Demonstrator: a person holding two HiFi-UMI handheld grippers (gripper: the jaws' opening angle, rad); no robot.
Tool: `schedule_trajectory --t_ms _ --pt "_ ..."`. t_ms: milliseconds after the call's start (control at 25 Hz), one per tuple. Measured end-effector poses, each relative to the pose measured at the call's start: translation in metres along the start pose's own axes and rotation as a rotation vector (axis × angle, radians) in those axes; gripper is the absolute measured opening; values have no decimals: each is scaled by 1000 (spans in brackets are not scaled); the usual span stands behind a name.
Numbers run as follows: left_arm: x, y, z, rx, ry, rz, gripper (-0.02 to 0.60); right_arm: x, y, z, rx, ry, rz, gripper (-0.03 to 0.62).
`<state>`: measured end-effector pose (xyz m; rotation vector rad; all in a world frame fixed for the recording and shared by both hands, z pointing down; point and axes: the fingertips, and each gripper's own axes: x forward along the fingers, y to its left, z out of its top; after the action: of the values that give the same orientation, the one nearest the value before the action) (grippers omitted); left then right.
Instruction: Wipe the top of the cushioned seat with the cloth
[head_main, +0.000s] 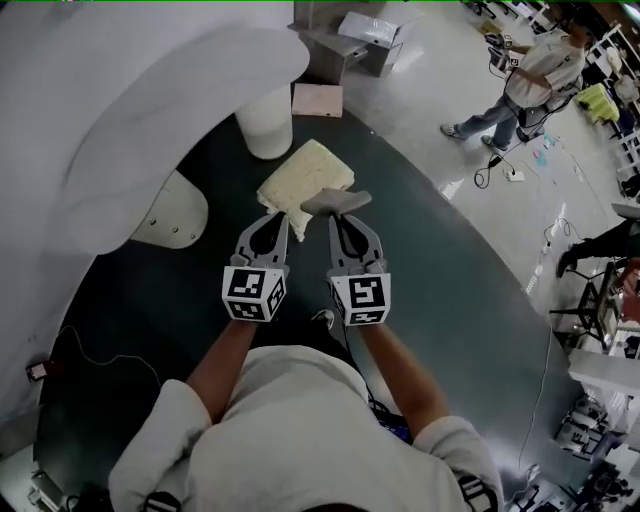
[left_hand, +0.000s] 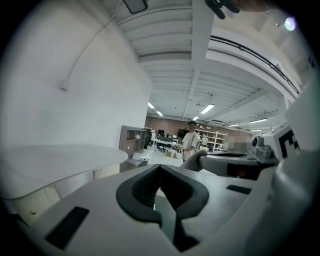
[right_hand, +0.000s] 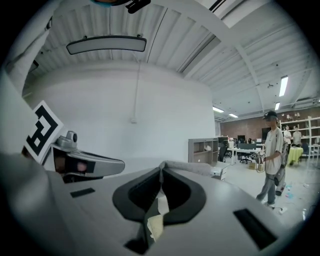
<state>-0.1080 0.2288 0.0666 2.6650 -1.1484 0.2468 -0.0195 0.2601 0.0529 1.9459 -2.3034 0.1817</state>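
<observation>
A cream cloth (head_main: 305, 178) lies on the dark teal cushioned seat (head_main: 430, 290) just ahead of both grippers. My right gripper (head_main: 337, 212) is shut on a grey fold of cloth (head_main: 336, 201) at its near edge. That grey fold (right_hand: 192, 167) sticks out past the tips, and cream fabric (right_hand: 156, 220) shows in the gap under the jaws. My left gripper (head_main: 283, 214) is right beside it, its tips at the cloth's near corner. Its jaws meet (left_hand: 160, 167) with no cloth showing between them. The grey fold (left_hand: 198, 158) appears at the right of the left gripper view.
A white curved shell (head_main: 120, 120) wraps the seat's left side, with a white cylinder (head_main: 268, 122) and a pink box (head_main: 317, 99) beyond the cloth. A person (head_main: 522, 78) stands on the floor at far right amid cables. A small device (head_main: 37, 370) lies left.
</observation>
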Motion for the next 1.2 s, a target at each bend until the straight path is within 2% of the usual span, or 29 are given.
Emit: schedule_trajectory --t_ms 120,400,680,920,1200 --pt "-8 -7 7 28 -20 12 15 -10 -9 -3 -4 13 -30 20" --pt "-1 -9 21 39 -24 -23 15 -4 -17 9 -27 31 -75 20" --pt "13 -25 37 78 -26 -32 15 -3 -28 39 -55 5 -90 17" --pt "8 -18 45 89 -65 -33 15 6 -17 47 -67 -21 -76 17" --pt "7 -31 46 116 -54 -59 15 6 -14 51 -77 -25 -69 17"
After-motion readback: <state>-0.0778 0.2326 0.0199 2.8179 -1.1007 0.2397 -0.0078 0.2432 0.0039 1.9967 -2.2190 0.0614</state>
